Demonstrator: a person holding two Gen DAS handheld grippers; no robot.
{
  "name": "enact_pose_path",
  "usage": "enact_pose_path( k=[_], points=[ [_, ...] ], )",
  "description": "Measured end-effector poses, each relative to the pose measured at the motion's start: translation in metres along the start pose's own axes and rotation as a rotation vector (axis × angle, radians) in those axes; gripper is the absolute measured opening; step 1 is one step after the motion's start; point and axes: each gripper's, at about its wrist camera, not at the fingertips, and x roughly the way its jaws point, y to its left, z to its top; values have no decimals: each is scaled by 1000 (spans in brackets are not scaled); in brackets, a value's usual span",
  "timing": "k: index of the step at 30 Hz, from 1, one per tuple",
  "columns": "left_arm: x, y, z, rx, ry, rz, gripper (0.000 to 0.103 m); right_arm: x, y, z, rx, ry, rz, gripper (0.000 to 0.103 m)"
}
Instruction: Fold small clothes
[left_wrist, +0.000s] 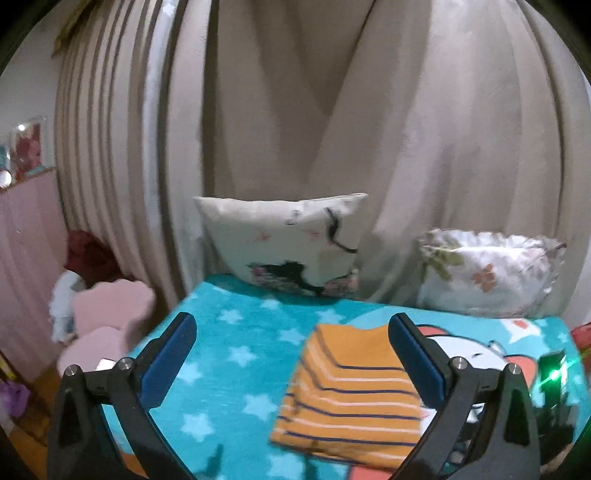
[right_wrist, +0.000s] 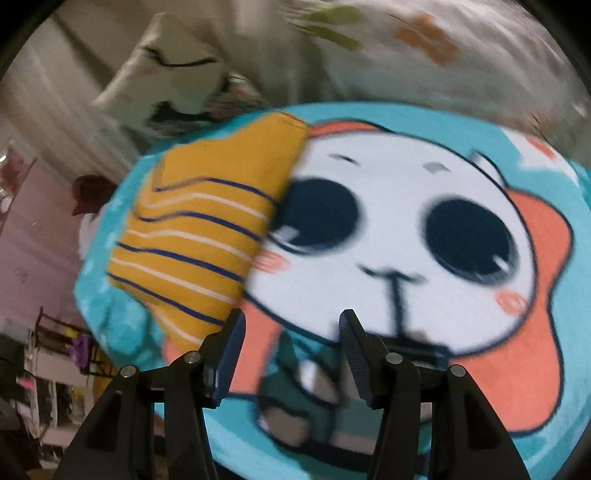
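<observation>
A small orange garment (left_wrist: 351, 391) with navy and white stripes lies folded on the teal cartoon blanket (left_wrist: 229, 369). My left gripper (left_wrist: 291, 332) is wide open and empty above the blanket, with the garment under its right finger. In the right wrist view the same garment (right_wrist: 199, 236) lies left of the blanket's white cartoon face (right_wrist: 391, 236). My right gripper (right_wrist: 291, 321) is open and empty, above the blanket just right of the garment's near corner. That view is motion-blurred.
Two pillows stand at the back of the bed: a white one with a black drawing (left_wrist: 284, 240) and a floral one (left_wrist: 487, 273). Beige curtains (left_wrist: 332, 110) hang behind. A pink cloud-shaped chair (left_wrist: 110, 325) stands left of the bed.
</observation>
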Motion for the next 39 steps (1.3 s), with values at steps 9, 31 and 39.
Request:
enact_pose_path(
  k=[9,31,39],
  points=[
    [30,42,-17,36,80,25,103,64,65,43,-22,15,3,55],
    [137,108,-52,11,406,-157,103,53,111,28,139,-17,-297,65],
    [144,99,-63,67,432,-201,103,70,134,15,111,26,-328,65]
  ],
)
